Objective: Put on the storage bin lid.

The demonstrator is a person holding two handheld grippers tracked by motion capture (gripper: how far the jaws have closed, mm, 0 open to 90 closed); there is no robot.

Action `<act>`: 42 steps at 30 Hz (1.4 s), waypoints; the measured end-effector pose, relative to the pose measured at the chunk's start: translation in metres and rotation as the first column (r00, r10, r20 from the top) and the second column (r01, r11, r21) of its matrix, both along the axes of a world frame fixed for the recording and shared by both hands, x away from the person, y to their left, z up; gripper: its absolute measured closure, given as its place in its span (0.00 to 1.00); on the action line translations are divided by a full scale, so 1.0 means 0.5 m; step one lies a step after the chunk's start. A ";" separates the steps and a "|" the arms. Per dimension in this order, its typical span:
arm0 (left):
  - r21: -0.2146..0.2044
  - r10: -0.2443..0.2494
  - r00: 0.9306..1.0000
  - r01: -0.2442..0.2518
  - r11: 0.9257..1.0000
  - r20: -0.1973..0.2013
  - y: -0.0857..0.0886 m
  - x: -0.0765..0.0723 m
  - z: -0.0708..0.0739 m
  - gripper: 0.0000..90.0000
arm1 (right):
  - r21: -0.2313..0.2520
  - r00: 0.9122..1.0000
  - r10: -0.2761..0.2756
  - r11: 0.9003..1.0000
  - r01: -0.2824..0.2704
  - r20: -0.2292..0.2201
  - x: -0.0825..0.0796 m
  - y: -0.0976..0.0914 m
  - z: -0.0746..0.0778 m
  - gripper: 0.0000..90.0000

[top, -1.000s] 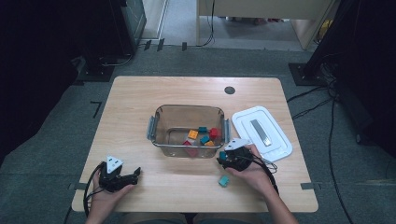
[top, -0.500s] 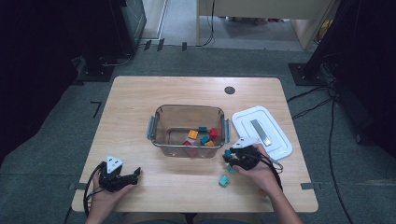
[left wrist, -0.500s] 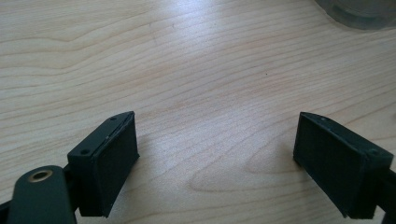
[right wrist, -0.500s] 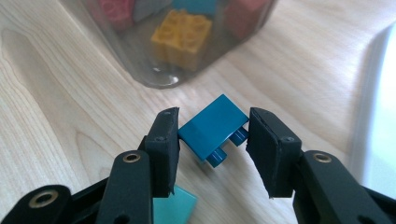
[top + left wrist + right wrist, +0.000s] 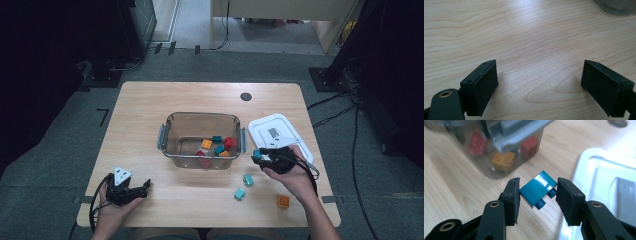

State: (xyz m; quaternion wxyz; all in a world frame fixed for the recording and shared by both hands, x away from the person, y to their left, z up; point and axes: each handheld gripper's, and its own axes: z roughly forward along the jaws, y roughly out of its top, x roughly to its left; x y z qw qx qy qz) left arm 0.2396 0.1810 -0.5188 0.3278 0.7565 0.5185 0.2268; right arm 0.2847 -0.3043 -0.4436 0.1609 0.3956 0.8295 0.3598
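My right gripper [image 5: 537,192] is shut on a teal brick [image 5: 538,188], held tilted above the wood with its studs pointing down and right. In the high view this gripper [image 5: 261,156] hovers just right of the clear bin [image 5: 172,145], beside the white lid [image 5: 277,125], the teal brick [image 5: 256,153] at its tip. The bin holds several bricks [image 5: 220,145] in red, orange and teal. Two light teal bricks [image 5: 248,180] [image 5: 240,193] and an orange brick [image 5: 283,201] lie on the table by the right hand. My left gripper [image 5: 540,83] rests open on bare wood, seen at the front left [image 5: 145,186].
The bin's grey handle [image 5: 521,132] is close ahead of the right jaws. A dark round hole [image 5: 245,96] sits in the tabletop at the back. Cables trail on the floor to the right of the table [image 5: 150,110].
The right hand has lifted and moved right and back, away from the loose bricks toward the bin's right end, carrying the teal brick. The left hand has stayed put.
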 end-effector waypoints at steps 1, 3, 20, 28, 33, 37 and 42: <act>0.000 0.000 1.000 0.000 1.000 0.000 0.000 0.000 0.000 0.15 | 0.002 1.000 -0.003 1.000 0.003 0.003 0.001 -0.002 0.008 0.61; 0.000 0.000 1.000 0.000 1.000 0.000 0.000 0.000 0.000 0.15 | 0.001 1.000 -0.005 1.000 0.005 0.010 0.003 -0.005 0.023 0.61; 0.001 0.000 1.000 0.000 1.000 0.001 0.000 0.000 0.000 0.15 | 0.011 0.994 0.081 0.997 -0.082 0.071 0.048 0.094 0.138 0.61; 0.001 -0.003 1.000 0.003 1.000 0.001 0.000 0.001 0.000 0.15 | 0.008 0.990 0.135 0.991 -0.136 0.049 0.082 0.175 0.134 0.61; 0.001 -0.003 1.000 0.003 1.000 0.001 0.000 0.001 0.000 0.15 | 0.025 0.988 0.150 0.988 -0.151 0.042 0.093 0.205 0.133 0.50; 0.001 -0.003 1.000 0.003 1.000 0.001 0.000 0.001 0.000 0.15 | 0.025 0.989 0.137 0.990 -0.138 0.047 0.085 0.198 0.140 0.43; 0.001 -0.003 1.000 0.003 1.000 0.001 0.000 0.001 0.000 0.15 | 0.018 0.992 0.109 0.994 -0.111 0.057 0.068 0.159 0.142 0.40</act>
